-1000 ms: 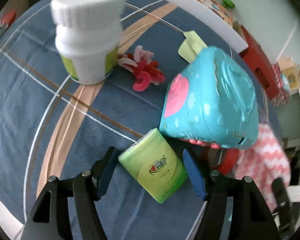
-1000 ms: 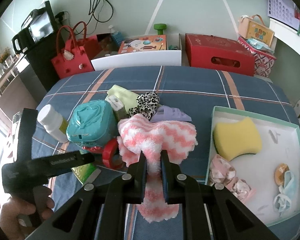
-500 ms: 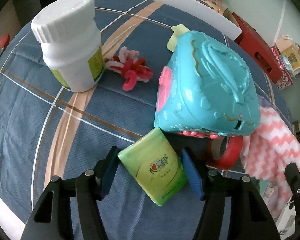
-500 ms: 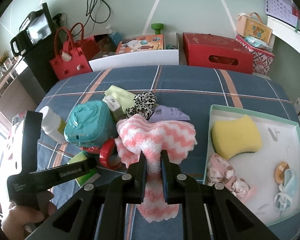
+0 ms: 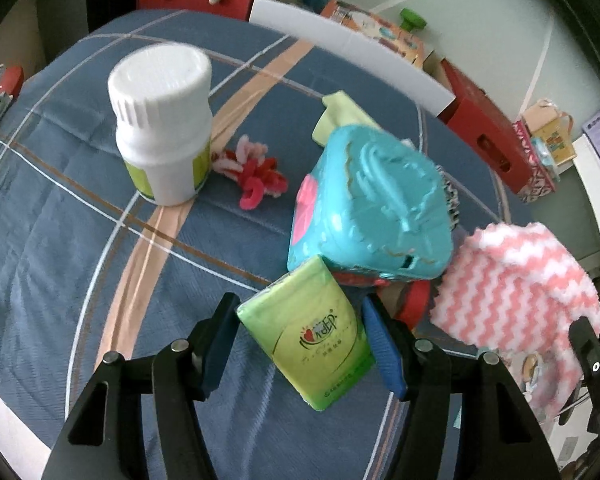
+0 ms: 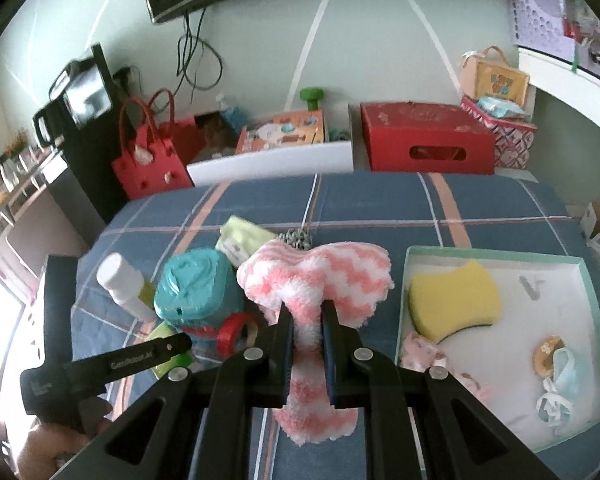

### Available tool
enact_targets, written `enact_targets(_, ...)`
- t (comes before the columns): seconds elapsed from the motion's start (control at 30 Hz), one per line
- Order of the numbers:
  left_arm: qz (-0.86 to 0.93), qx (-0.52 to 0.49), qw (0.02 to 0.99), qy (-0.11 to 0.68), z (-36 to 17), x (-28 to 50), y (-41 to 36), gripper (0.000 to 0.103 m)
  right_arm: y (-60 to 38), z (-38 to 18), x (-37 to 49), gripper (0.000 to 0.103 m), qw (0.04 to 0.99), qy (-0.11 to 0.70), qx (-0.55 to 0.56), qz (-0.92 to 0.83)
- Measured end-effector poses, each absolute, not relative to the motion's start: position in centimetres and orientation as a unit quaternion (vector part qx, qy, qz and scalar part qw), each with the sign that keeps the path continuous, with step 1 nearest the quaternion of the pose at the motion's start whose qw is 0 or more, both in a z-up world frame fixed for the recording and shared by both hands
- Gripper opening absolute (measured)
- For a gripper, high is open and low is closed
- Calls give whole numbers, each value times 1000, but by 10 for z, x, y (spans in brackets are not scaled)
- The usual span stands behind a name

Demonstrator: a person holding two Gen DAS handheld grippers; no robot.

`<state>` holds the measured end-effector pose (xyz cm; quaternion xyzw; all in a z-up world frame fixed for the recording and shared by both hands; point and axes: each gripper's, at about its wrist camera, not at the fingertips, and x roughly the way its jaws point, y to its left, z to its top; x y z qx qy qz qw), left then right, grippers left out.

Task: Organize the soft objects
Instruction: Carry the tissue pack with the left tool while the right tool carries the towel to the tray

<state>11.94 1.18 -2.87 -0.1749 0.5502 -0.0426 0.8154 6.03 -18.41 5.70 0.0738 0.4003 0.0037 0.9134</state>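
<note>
Risk: your right gripper, clamped on the cloth, may snag the toy; left gripper pinches the tissues loosely.

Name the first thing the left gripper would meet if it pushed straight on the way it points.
Probably the teal toy box, just beyond the green tissue pack clamped in the left gripper; depth is uncertain.

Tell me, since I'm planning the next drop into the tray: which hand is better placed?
Right. Its gripper grips the pink towel beside the tray; the left gripper holds the tissue pack farther away.
</note>
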Motion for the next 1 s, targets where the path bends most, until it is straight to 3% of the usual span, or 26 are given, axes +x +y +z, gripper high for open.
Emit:
enact_targets(0.5, -81, -149, 851, 498, 30, 113, 13, 64, -224, 106, 45, 14, 931, 346, 108, -44)
enact_targets(1.0, -196, -8, 875, 443, 94, 128, -133, 64, -330, 128, 29, 14, 921, 292, 187, -179)
